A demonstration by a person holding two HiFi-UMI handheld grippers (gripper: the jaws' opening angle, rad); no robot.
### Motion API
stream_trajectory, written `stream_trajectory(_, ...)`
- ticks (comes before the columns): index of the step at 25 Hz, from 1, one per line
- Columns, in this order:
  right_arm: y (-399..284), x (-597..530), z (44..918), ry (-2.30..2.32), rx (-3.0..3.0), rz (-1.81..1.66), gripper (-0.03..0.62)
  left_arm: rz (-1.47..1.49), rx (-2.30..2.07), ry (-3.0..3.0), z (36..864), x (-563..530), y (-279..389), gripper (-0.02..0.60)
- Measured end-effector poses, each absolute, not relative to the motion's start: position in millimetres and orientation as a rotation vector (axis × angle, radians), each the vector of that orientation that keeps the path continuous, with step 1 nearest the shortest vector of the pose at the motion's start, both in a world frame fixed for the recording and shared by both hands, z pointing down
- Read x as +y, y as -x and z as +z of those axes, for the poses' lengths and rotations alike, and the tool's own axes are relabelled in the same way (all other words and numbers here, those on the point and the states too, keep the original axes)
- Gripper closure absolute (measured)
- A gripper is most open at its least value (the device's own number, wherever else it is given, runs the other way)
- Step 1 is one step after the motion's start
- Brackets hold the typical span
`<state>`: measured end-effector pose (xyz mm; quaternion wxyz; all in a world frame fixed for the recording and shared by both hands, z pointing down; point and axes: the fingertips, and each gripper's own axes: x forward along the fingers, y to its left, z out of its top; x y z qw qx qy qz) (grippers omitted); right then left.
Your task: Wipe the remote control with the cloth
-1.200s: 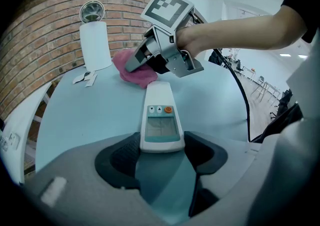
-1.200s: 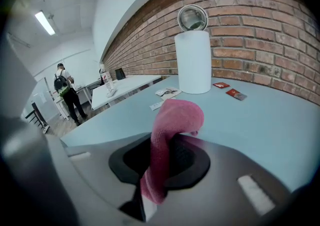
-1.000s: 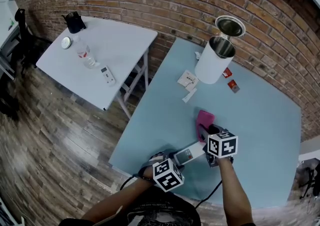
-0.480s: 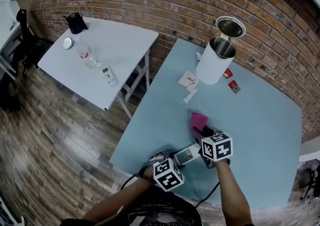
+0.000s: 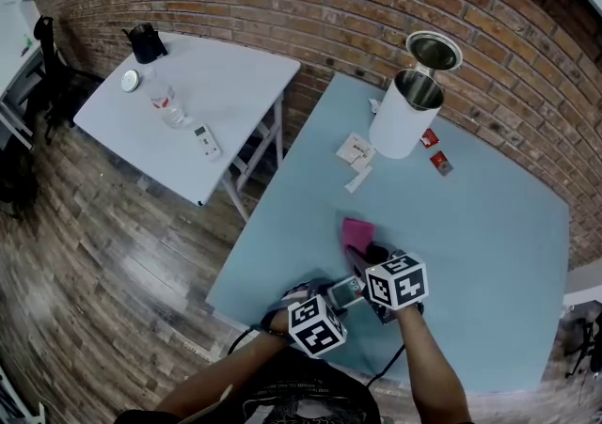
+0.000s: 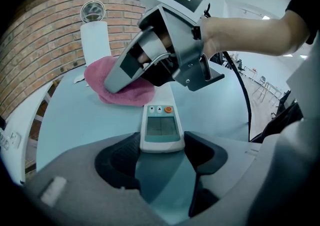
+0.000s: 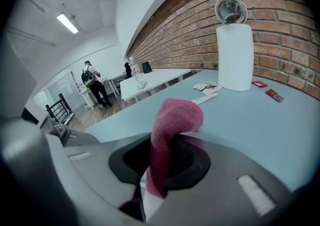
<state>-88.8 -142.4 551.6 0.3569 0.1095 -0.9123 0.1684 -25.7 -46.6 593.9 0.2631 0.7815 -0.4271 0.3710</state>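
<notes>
On the table (image 6: 75,120), the left gripper's (image 6: 161,146) jaws clamp the remote control (image 6: 161,126).

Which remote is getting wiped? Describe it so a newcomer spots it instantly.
On the blue table, at its near edge, the left claw grips one end of the remote control. It is white with a grey screen and an orange button, and the pink cloth lies just past its far end. The other white remote sits alone on the white side table.

pink cloth (image 5: 356,232), remote control (image 5: 344,291), blue table (image 5: 489,243)
</notes>
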Motion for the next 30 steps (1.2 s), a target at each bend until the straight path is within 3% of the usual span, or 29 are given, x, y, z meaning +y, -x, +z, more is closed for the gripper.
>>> stream_trajectory(16, 118, -90, 551, -0.147, -2.382, 0.509, 0.526, 1.001, -1.161, -2.109, 594, -45, 28, 0.299)
stream_trajectory(23, 100, -114, 531, -0.309, -2.49, 0.549, 0.526, 0.963, -1.174, -2.094, 596, -44, 29, 0.301)
stream_trajectory(30, 20, -177, 500, -0.745, -2.604, 0.69, 0.526, 0.449, -1.073, -1.881, 583, -53, 39, 0.302)
